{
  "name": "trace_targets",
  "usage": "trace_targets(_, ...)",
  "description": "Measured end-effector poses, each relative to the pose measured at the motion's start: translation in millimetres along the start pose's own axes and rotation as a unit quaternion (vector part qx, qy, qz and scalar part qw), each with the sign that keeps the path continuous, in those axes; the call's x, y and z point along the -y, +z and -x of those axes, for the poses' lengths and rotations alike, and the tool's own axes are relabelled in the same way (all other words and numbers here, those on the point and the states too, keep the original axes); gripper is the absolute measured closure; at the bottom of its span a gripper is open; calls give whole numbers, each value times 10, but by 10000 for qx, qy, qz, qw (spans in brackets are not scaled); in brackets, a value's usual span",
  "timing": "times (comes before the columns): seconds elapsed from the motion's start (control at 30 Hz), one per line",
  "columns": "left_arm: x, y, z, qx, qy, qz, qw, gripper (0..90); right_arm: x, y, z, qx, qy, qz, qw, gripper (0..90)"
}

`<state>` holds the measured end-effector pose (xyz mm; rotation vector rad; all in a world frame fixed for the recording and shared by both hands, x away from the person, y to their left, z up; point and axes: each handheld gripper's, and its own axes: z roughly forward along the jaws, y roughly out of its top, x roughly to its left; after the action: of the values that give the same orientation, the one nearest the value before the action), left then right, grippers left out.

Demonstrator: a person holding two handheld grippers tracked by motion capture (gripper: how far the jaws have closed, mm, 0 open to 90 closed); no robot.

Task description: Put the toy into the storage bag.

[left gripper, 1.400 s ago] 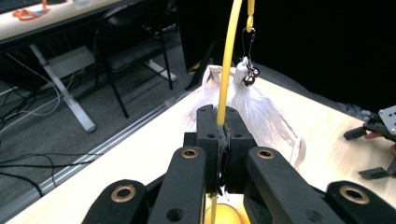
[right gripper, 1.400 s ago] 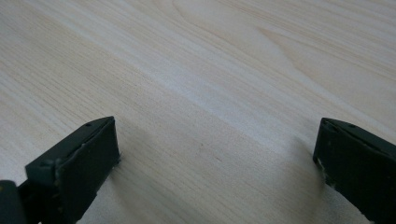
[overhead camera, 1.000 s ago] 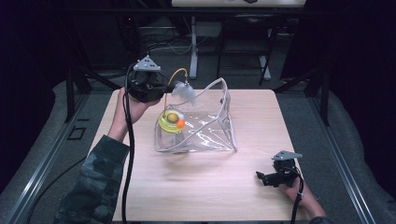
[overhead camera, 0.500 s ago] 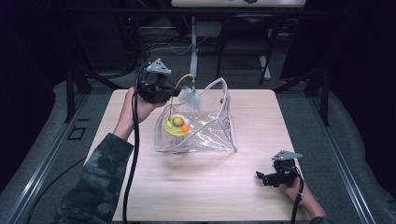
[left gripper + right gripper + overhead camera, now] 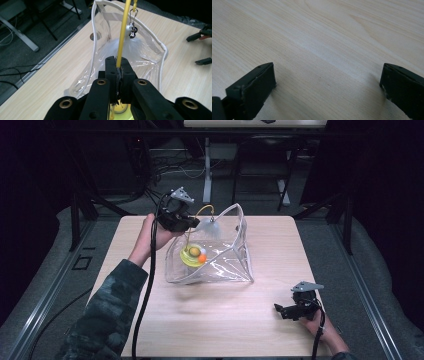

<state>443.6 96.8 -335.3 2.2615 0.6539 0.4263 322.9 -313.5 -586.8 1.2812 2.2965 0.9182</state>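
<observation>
A clear plastic bag (image 5: 227, 267) with a white rim lies open on the wooden table (image 5: 210, 320). My left gripper (image 5: 193, 223) is at the bag's left mouth, shut on a thin yellow wand (image 5: 123, 32). The wand arches up and carries a white feather tuft (image 5: 209, 226) and a small bell (image 5: 132, 31). Its yellow round base (image 5: 191, 255) with an orange ball (image 5: 202, 258) sits inside the bag. My right gripper (image 5: 283, 311) rests low near the front right of the table, jaws wide open over bare wood (image 5: 324, 37), nothing between them.
Table legs, cables and dark frames stand behind the far edge. Bare tabletop stretches in front of the bag and to its right. In the left gripper view the other gripper (image 5: 203, 37) lies at the far right.
My left gripper has moved right and slightly down toward the bag's mouth, carrying the wand; the yellow base has shifted right inside the bag. The right gripper stayed put.
</observation>
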Motion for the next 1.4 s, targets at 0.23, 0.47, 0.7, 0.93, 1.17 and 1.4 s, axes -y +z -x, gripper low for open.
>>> trace_targets(0.23, -30, 121, 32, 98, 65, -181, 9998, 878, 0, 0, 0, 1, -2, -1, 10000, 0)
trace_targets(0.47, -53, 264, 41, 197, 117, -420, 9989, 877, -1, -2, -1, -6, 5, -14, 10000, 0)
trace_targets(0.7, -62, 401, 57, 294, 141, -599, 9977, 877, -1, -2, -1, -7, 3, -14, 10000, 0)
trace_targets(0.93, -1, 583, 68, 407, 160, -910, 9949, 877, 0, -2, -1, -6, 2, -9, 10000, 0)
trace_targets(1.17, 60, 686, 63, 434, 47, -1044, 9936, 875, 0, -2, -1, -6, 0, -9, 10000, 0)
trace_targets(1.4, 139, 735, 27, 434, -96, -1175, 9921, 872, -2, -6, 2, -20, -28, -40, 10000, 0)
